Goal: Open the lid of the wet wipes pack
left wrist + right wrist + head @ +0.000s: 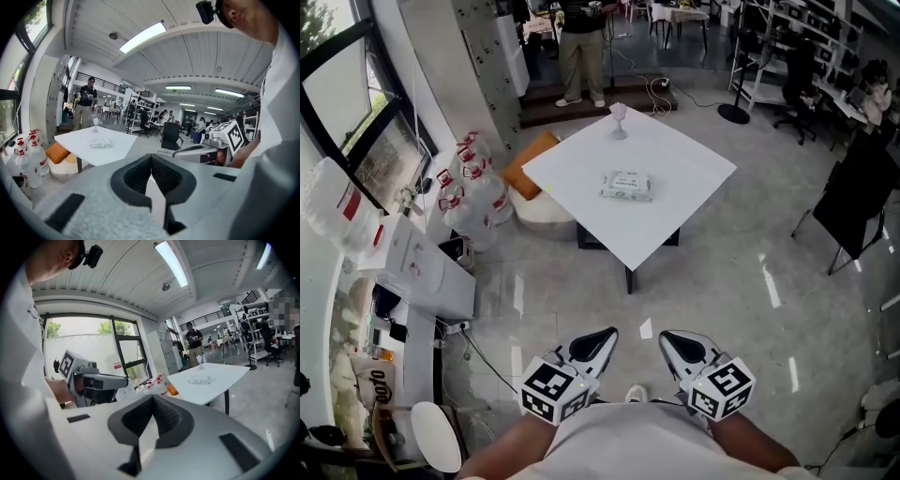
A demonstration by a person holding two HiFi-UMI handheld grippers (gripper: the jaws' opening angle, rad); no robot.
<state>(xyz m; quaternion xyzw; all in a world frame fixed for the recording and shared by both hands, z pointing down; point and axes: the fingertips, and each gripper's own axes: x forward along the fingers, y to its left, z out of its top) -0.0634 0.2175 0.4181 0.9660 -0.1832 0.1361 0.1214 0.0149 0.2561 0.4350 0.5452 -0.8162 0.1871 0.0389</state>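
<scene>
The wet wipes pack lies flat near the middle of a white square table, far ahead of me; its lid looks shut. The pack also shows small in the left gripper view, and the pack is small in the right gripper view. A small stemmed cup stands at the table's far corner. My left gripper and right gripper are held side by side close to my body, well short of the table. Both have their jaws together with nothing between them, as in the left gripper view and the right gripper view.
A person stands beyond the table. Several red-labelled water bottles, an orange cushion and a white pouf lie left of the table. A black folding stand is at the right. Shiny floor lies between me and the table.
</scene>
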